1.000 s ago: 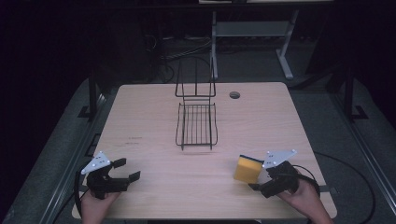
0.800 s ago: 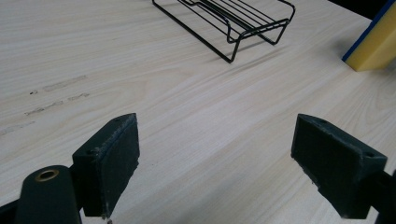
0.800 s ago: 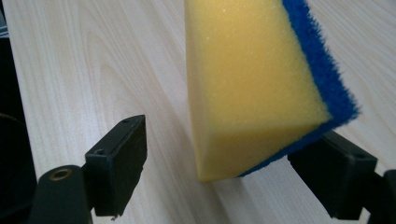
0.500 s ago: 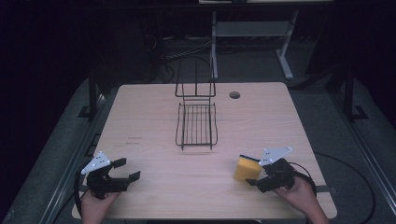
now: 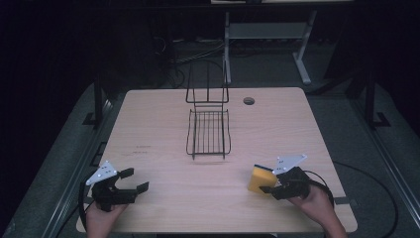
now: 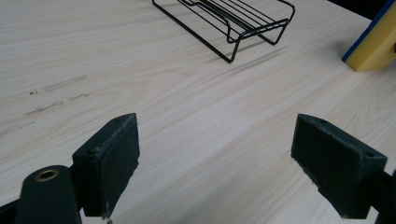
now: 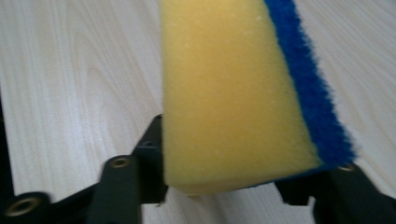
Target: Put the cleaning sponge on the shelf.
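Sponge, a yellow foam block with blue scrub face (image 5: 258,179), stands on edge near the table's right front, so the right gripper (image 5: 270,186) has just closed on its flat sides; left gripper (image 5: 132,186) rests spread and empty, well short of the black wire rack (image 5: 208,134)

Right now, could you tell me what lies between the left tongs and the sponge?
Bare tabletop in the high view, nothing between the left tongs and the sponge.

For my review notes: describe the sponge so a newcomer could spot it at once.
On the wooden table, look to the near right corner, in front of the black wire rack. The sponge sits between the right gripper's jaws. It is the only coloured item: yellow foam with a blue scouring layer.
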{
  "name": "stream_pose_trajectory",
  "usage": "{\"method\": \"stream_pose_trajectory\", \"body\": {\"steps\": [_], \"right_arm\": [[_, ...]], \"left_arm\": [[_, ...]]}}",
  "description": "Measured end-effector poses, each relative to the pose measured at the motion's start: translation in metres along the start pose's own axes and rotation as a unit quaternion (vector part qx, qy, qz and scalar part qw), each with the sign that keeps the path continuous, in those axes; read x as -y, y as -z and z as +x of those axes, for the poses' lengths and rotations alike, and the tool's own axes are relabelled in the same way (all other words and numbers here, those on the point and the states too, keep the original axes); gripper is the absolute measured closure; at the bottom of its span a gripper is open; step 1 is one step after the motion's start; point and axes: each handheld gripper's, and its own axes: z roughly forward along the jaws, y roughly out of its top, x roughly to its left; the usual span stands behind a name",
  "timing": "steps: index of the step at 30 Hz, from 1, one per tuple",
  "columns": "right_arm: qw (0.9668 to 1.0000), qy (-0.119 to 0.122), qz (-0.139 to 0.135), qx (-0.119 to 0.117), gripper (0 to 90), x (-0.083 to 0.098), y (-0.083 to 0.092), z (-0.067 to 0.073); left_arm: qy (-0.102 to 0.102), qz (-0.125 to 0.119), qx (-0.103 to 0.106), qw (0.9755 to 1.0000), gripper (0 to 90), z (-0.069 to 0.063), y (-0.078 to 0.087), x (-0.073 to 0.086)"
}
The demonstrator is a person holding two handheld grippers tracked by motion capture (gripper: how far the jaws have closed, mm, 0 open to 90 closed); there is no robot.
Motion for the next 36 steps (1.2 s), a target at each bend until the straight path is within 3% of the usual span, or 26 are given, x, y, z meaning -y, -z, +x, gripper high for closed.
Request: {"method": "stream_pose_trajectory", "body": {"steps": [3, 11, 36], "right_arm": [[1.0000, 0.007, -0.001, -0.006, 55.4, -0.001, 0.001, 0.001], [0.9998, 0.018, -0.007, -0.009, 56.4, -0.010, 0.006, 0.003], [0.9974, 0.060, -0.015, -0.037, 56.5, -0.076, -0.004, -0.009]], "left_arm": [[-0.001, 0.000, 0.000, 1.0000, 14.7, 0.000, 0.001, 0.000], [0.001, -0.001, -0.001, 1.0000, 14.7, 0.001, 0.001, 0.000], [0.004, -0.007, 0.001, 1.0000, 14.7, 0.002, 0.002, 0.000]]}}
